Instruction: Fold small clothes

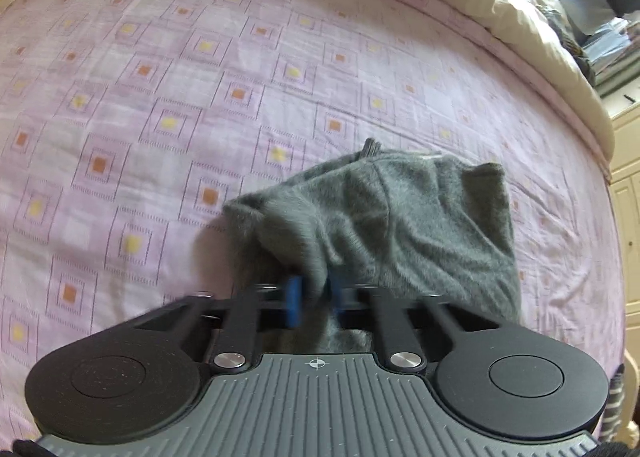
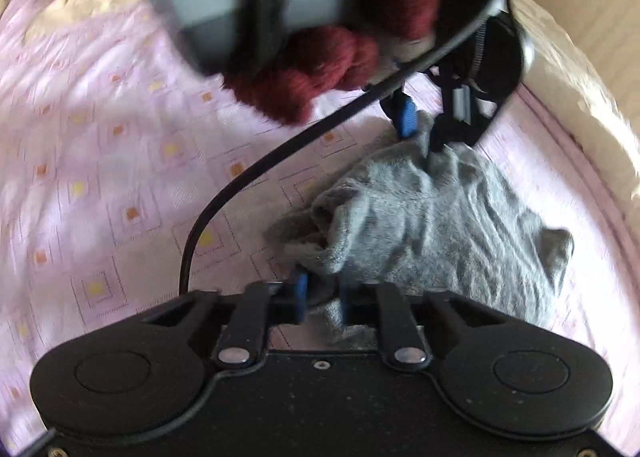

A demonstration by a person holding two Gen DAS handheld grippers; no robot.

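Holding one item between both tools: a small grey fuzzy knit garment, bunched, lifted just above the pink square-patterned bedsheet. My left hand-held gripper is clamped on one edge; my right hand-held gripper pinches another edge, its blue pads buried in cloth. From my right tool the garment's length runs forward and rightward toward the left one. Open sheet lies to the left; a cream quilt bounds the far side.
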